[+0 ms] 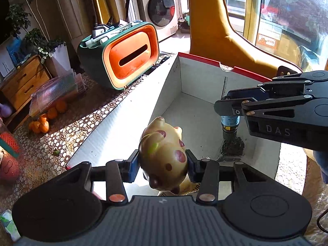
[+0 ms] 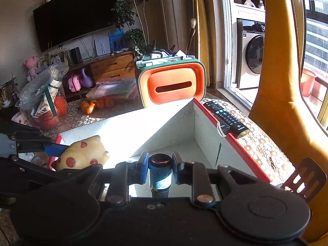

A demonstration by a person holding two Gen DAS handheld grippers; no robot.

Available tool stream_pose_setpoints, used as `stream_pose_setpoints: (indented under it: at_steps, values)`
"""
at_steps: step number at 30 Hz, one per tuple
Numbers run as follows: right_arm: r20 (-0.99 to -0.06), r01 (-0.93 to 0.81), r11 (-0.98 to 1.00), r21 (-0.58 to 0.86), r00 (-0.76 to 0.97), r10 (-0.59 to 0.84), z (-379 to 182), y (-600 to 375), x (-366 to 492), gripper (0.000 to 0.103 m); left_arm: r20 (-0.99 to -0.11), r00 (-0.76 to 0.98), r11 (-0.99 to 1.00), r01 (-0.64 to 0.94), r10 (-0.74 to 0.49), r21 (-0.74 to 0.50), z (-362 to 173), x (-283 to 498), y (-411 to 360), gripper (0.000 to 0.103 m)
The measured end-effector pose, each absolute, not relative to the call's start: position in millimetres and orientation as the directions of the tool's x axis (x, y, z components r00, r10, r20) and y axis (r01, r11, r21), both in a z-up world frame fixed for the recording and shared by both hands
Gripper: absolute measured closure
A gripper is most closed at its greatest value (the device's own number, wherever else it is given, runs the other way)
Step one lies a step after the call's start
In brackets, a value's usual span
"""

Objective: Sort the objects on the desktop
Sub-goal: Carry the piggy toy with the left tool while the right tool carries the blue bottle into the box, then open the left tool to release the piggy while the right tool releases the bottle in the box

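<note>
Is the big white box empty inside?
Nearly empty. The box shows bare white walls and floor; only a dark clump lies under the small bottle. The near end is hidden.

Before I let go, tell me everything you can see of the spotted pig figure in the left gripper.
The spotted pig figure is glossy, cream-yellow with dark red spots and a green smear on its flank; it looks ceramic or hard plastic. The left gripper clamps it by the flanks between blue pads, tilted, with its feet facing away from the camera. It hangs over the white box, touching nothing but the pads.
</note>
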State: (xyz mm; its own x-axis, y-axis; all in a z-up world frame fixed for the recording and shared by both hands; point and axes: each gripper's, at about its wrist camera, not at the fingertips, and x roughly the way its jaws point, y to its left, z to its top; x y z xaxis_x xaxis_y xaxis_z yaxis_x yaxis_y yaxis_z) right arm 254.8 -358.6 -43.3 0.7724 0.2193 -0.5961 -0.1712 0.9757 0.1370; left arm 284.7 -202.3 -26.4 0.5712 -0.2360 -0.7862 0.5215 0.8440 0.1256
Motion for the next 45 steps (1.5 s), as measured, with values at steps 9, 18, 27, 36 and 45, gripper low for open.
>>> stream_pose_setpoints:
  at_steps: [9,18,27,36,45]
  values:
    - [-0.652,-0.168,0.977,0.132,0.727,0.213,-63,-354,278,0.08,-0.847,0.489,0.83,0.547,-0.21,0.11,-51,315,-213,0.059]
    - [-0.71,-0.164,0.98,0.115,0.676,0.197,-77,-350,287,0.08,-0.89,0.425,0.807,0.577,-0.166,0.125,-70,324,-223,0.058]
    - [-0.741,-0.167,0.978,0.121,0.64,0.201,-77,-353,288,0.079,-0.93,0.339,0.787,0.608,-0.143,0.1,-77,329,-228,0.057]
    - [-0.74,-0.16,0.977,0.144,0.638,0.213,-70,-357,287,0.074,-0.914,0.367,0.793,0.602,-0.172,0.093,-66,323,-225,0.036]
    - [-0.72,-0.177,0.97,0.166,0.651,0.241,-53,-360,270,0.066,-0.862,0.446,0.841,0.54,-0.242,0.043,-36,302,-198,0.036]
